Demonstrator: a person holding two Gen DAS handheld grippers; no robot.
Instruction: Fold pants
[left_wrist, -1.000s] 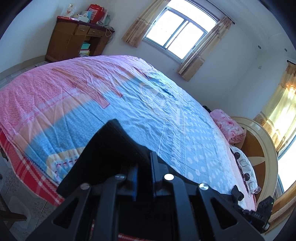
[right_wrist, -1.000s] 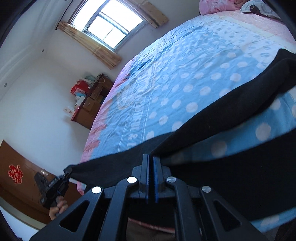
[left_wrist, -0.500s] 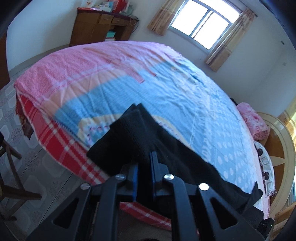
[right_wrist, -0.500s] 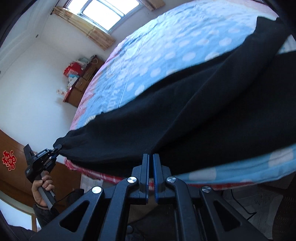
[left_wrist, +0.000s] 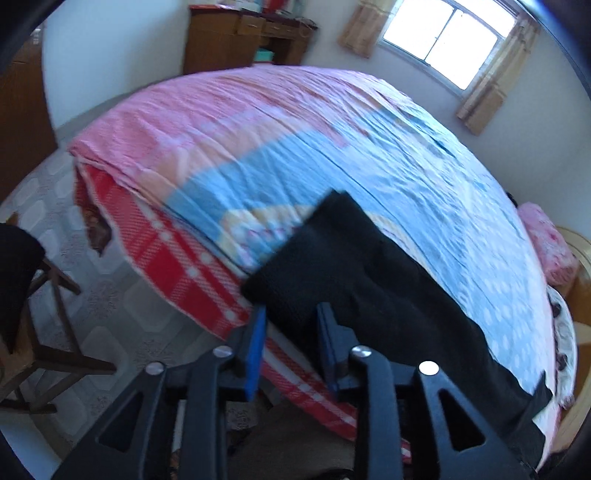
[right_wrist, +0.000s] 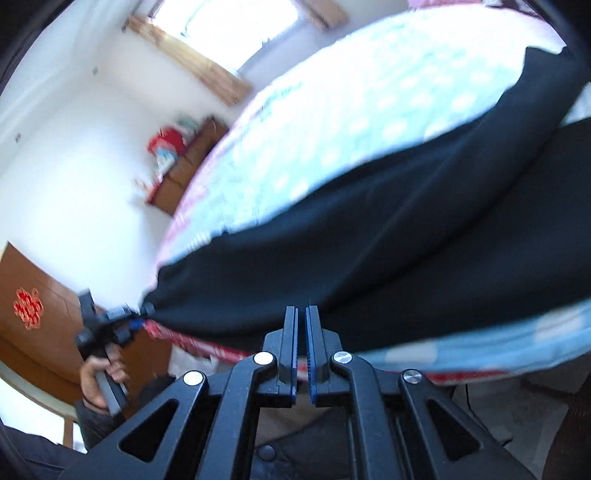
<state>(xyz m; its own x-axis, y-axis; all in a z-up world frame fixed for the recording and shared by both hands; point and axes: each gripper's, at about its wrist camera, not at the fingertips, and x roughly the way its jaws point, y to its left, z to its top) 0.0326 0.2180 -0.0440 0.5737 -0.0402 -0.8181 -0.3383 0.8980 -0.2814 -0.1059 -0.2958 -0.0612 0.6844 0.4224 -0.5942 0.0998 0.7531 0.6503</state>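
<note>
Daylight floods in through the window (left_wrist: 441, 38), which glares white in both views. The white walls are bright, the black pants (right_wrist: 388, 236) nearly featureless. Motion blur smears the bedspread (left_wrist: 295, 147) and far furniture. Fisheye bending curves everything, with dark vignetted corners

Black pants (left_wrist: 369, 280) flat along bed's near edge

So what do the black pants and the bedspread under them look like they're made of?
Black pants: seemingly a thick matte knit, perhaps fleece; they drape softly without shine. Bedspread: likely thin printed woven cotton; it is matte with fine creases.
</note>
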